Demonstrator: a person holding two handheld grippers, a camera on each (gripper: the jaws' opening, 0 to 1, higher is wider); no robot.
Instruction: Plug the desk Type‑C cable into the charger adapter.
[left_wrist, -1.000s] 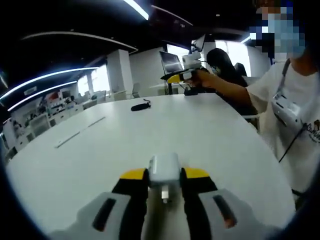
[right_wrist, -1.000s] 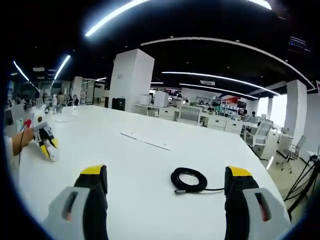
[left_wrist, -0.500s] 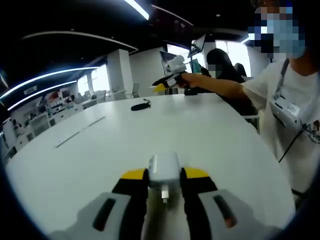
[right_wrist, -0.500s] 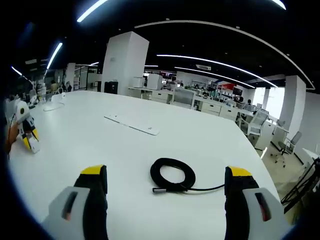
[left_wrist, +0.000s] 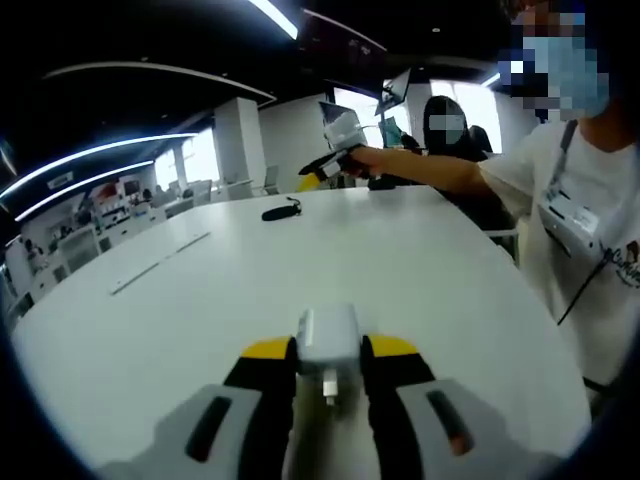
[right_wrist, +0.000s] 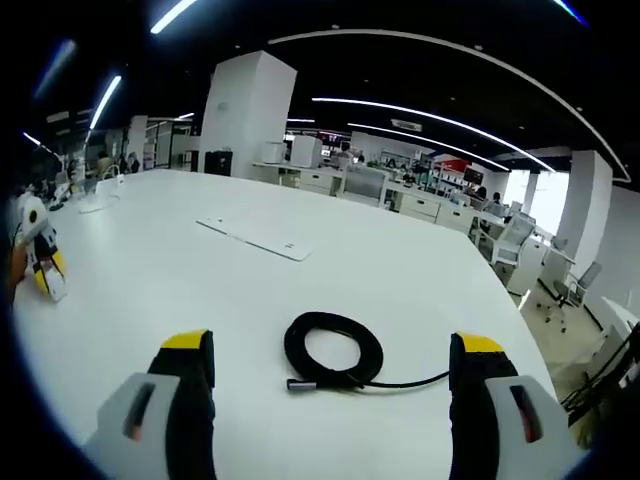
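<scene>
White table (right_wrist: 420, 290), coiled cable (right_wrist: 333, 352), open-plan office

A wide white desk (right_wrist: 420, 270) with a rounded edge spans the right gripper view. A black cable (right_wrist: 333, 351), coiled in a loop, lies on it at lower centre, its plug end pointing left. A flat white strip (right_wrist: 255, 236) lies on the desk at upper left of centre, well apart from the cable.
</scene>
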